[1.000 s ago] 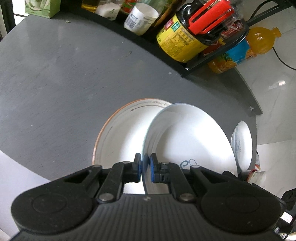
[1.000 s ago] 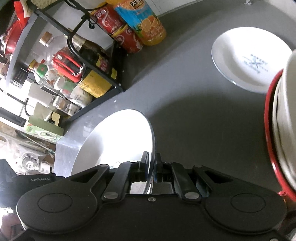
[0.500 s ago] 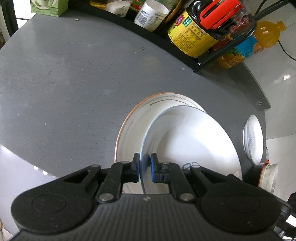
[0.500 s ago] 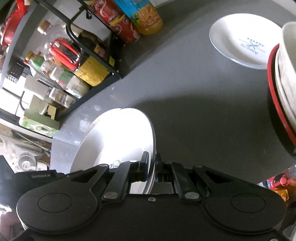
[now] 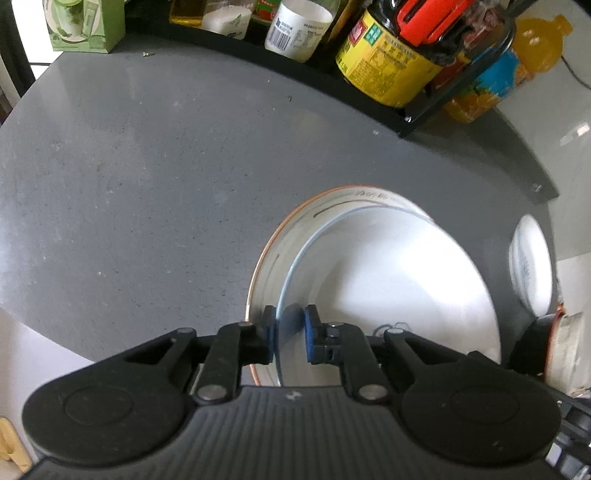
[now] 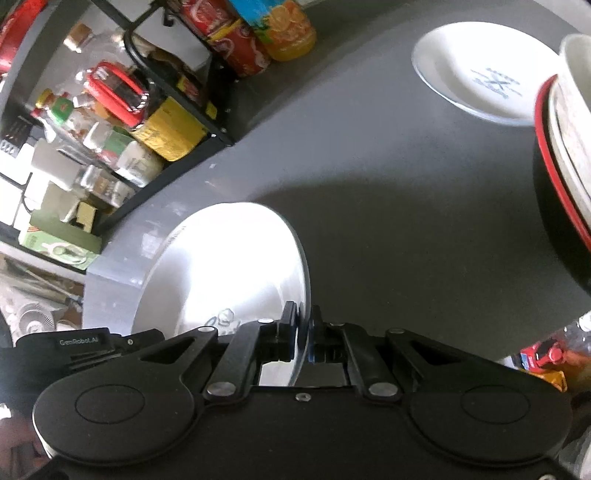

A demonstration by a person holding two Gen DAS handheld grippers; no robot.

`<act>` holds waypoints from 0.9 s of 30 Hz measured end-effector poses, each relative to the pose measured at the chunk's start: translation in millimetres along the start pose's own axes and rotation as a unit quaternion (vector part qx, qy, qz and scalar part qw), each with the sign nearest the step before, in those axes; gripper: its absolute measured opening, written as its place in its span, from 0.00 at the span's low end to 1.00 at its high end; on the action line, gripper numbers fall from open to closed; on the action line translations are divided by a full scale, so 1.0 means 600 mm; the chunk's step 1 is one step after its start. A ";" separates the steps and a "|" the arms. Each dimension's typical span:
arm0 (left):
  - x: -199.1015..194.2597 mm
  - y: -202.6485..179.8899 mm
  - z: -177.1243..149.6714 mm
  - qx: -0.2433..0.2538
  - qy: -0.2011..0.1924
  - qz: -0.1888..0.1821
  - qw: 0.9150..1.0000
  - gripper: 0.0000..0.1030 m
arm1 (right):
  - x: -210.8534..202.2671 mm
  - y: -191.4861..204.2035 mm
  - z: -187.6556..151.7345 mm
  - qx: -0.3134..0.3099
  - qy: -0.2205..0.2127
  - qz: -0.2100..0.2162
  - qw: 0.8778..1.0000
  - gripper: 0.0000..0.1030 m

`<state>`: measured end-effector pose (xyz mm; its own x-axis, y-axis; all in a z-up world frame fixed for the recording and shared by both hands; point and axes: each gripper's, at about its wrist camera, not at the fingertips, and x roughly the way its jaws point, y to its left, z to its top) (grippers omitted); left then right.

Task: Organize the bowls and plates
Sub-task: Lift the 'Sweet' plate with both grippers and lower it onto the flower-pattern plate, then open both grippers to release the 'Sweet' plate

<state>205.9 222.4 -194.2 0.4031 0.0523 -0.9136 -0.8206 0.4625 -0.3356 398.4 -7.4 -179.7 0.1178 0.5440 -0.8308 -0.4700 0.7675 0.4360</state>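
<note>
On the grey round table (image 5: 155,177), near its front edge, a white plate (image 5: 388,288) sits on top of a larger plate with an orange rim (image 5: 275,258); whether it lies fully flat on it I cannot tell. Left gripper (image 5: 289,334): blue pads (image 5: 309,338) stand apart on either side of the white plate's near rim, a visible gap on the right side of the rim, the left pad just beside it; not clamped. Right gripper (image 6: 303,334): jaws drawn close on the rim of the same white plate (image 6: 229,273), the rim edge running between them and both pads seemingly touching it. Behind the white plate, at the far edge of the table, a black wire rack (image 5: 436,110) holds a yellow-labelled jar (image 5: 384,70), a white cup with a barcode (image 5: 299,27) and other bottles; an orange juice bottle (image 5: 509,74) stands just beside the rack's right end. A green box (image 5: 83,24) sits left of the rack. Well to the right of the white plate, a small white dish with blue lettering (image 6: 484,83) lies alone on the table. Nearer than that dish, at the right of the right-wrist view, a stack of bowls (image 6: 565,155), red-rimmed black bowl at the bottom, pale ones nested in it.
</note>
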 end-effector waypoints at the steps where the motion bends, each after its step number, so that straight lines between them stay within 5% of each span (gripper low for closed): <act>1: 0.001 -0.002 -0.001 0.004 0.001 0.001 1.000 0.12 | 0.001 -0.003 -0.001 0.005 -0.001 -0.001 1.000 0.06; 11: -0.003 -0.006 0.011 0.009 0.019 0.011 1.000 0.14 | 0.001 0.004 0.000 0.003 -0.005 -0.012 1.000 0.07; 20: -0.058 -0.027 0.040 0.036 -0.020 0.012 0.999 0.53 | 0.005 0.010 0.003 -0.006 -0.006 -0.019 1.000 0.08; 27: -0.043 -0.014 0.038 0.038 -0.019 0.048 0.998 0.57 | 0.005 0.016 0.000 -0.020 -0.006 -0.026 0.999 0.09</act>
<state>211.8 237.2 -162.9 0.3400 0.1321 -0.9311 -0.8235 0.5200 -0.2269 394.3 2.0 -177.9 0.1545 0.5076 -0.8476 -0.4972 0.7813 0.3773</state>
